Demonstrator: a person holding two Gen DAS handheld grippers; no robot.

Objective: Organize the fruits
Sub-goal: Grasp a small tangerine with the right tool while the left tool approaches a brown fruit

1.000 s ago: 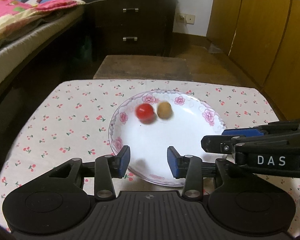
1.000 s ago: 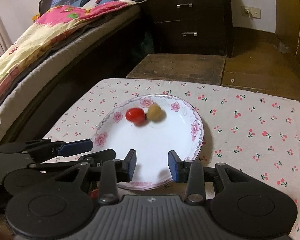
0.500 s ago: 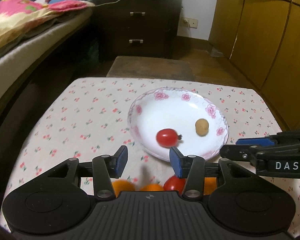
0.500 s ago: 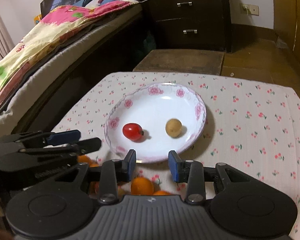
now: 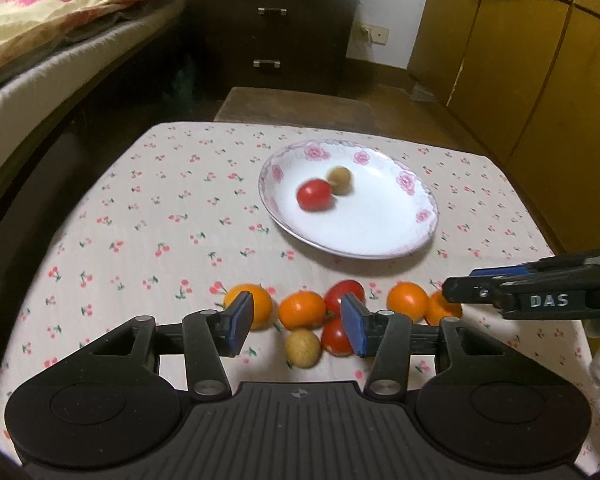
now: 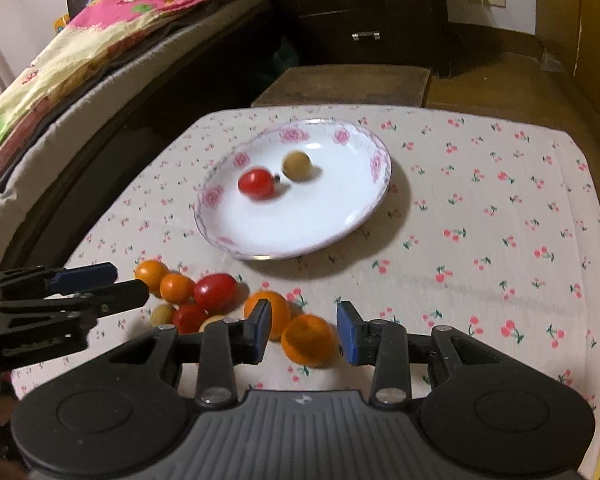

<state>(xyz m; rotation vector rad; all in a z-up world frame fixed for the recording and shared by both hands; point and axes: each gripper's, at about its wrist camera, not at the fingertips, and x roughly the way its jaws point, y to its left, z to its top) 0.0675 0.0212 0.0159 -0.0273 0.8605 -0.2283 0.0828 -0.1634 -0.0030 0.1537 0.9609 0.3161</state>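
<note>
Left tool [image 5: 296,326] spread, empty, low centre of frame over fruit cluster [image 5: 332,312] on tabletop [image 5: 140,216]. Right tool [image 6: 302,334] spread, empty, orange [image 6: 308,340] between fingers, contact unclear. Plate [image 6: 340,224] upper centre held red tomato [image 6: 257,184] and brown fruit [image 6: 297,165], side by side.

plate fruits: the red tomato [image 5: 314,195] and tan fruit [image 5: 339,179] are showing smeared by blur
far orange [image 5: 444,309]: lying partly hidden behind the right hand-held gripper [image 5: 460,290]
small tan fruit [image 6: 212,322]: peeking out, mostly covered by a gripper finger [image 6: 256,330]
</note>
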